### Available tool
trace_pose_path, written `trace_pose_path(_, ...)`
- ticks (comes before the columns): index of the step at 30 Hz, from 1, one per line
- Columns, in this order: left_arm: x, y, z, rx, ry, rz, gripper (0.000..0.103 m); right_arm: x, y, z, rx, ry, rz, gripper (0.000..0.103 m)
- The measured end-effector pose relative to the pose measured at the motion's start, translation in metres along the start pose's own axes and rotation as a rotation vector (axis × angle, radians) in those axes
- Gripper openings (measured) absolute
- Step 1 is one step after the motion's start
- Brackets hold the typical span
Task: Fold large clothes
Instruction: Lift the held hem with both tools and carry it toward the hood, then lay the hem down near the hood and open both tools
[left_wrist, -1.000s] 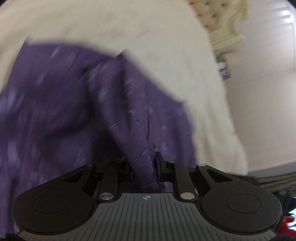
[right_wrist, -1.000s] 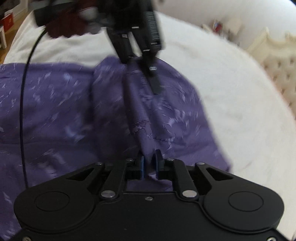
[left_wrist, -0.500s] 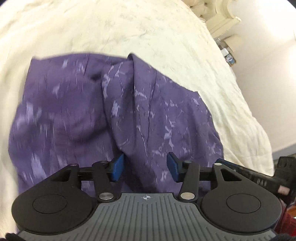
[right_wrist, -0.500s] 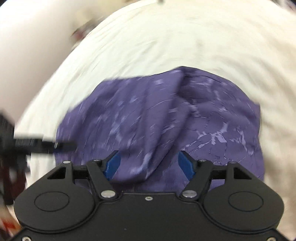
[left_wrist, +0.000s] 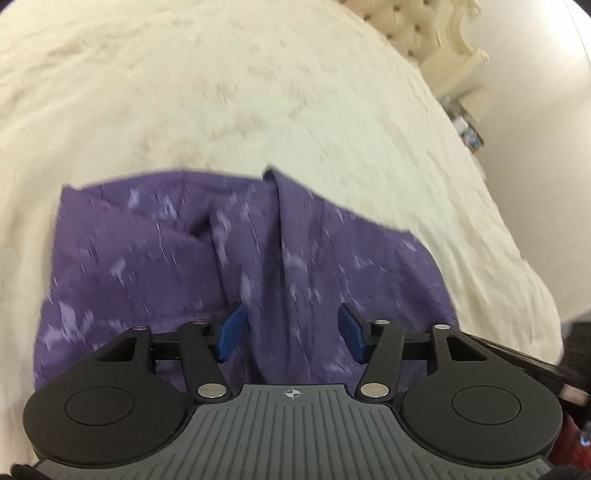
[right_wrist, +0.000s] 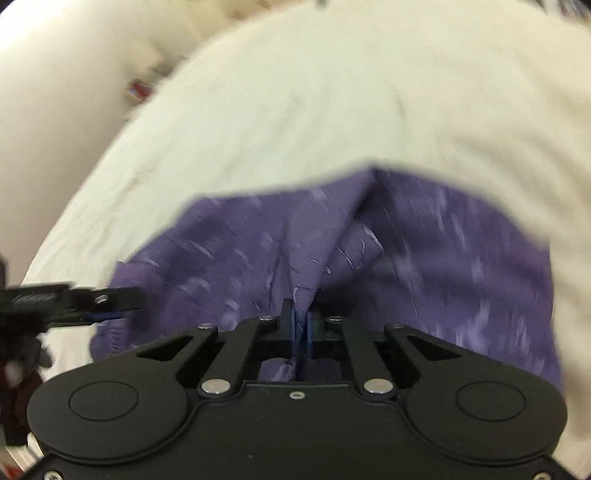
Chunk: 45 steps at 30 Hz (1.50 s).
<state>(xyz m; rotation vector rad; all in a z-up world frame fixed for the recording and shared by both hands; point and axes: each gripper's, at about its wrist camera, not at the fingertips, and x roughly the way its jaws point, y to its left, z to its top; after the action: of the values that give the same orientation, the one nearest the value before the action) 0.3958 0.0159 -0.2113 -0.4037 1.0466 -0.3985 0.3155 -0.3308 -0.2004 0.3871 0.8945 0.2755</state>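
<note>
A: Quickly, where's the garment?

B: Purple patterned garment (left_wrist: 177, 266) lies on the cream bedspread (left_wrist: 258, 92), bunched into a compact pile with a raised ridge running down its middle. Both wrist views are blurred, so fine creases are hard to read.

A: Left gripper?

B: Left gripper (left_wrist: 291, 332) has its blue pads (left_wrist: 231, 330) spread apart. They have just been opening. The ridge of cloth sits between them, but nothing is pressed, so it's let go.

A: Right?

B: Right gripper (right_wrist: 301, 328) has just been closing, and its jaws are now pressed together with a thin pinch of the purple fabric caught between the pads, at the near edge of the pile.

A: Progress?

B: Partway, I'd say. The cloth is already gathered to a much smaller footprint than a spread-out large garment, so at least one fold looks made. But it's lumpy, edges aren't squared, and the far edge shows a peak. Left to do: pull the pinched edge over or flat, smooth the ridge, tidy corners.

A: Anything else in frame?

B: Headboard (left_wrist: 424, 33) at the far end of the bed.
</note>
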Motion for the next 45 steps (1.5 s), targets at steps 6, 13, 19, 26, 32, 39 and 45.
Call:
trace_pose_path(6,0.030,0.001,0.007,0.050,0.051,0.142,0.059,0.019,-0.038,-0.002,0.070,0.053,-0.157,0.039)
trace_pose_path(13,0.031,-0.004,0.000,0.128,0.050,0.204,0.059,0.017,-0.046,-0.005,0.076,0.052,-0.183,0.061)
trace_pose_path(19,-0.011,-0.040,-0.017,0.205,-0.041,0.154,0.059,-0.015,-0.030,-0.021,0.074,-0.013,-0.143,0.064)
trace_pose_path(26,0.027,-0.060,-0.055,0.387,0.088,0.261,0.060,-0.002,-0.003,-0.056,0.004,0.074,-0.196,0.066)
trace_pose_path(32,0.019,-0.042,-0.052,0.270,0.083,0.270,0.061,-0.010,0.009,-0.065,-0.038,0.077,-0.239,0.076)
trace_pose_path(39,-0.046,-0.046,-0.068,0.265,0.024,0.169,0.098,-0.054,0.023,-0.075,0.017,0.010,-0.203,0.089)
trace_pose_path(45,-0.090,-0.039,-0.101,0.252,0.004,0.186,0.103,-0.086,0.044,-0.106,0.020,-0.001,-0.213,0.100)
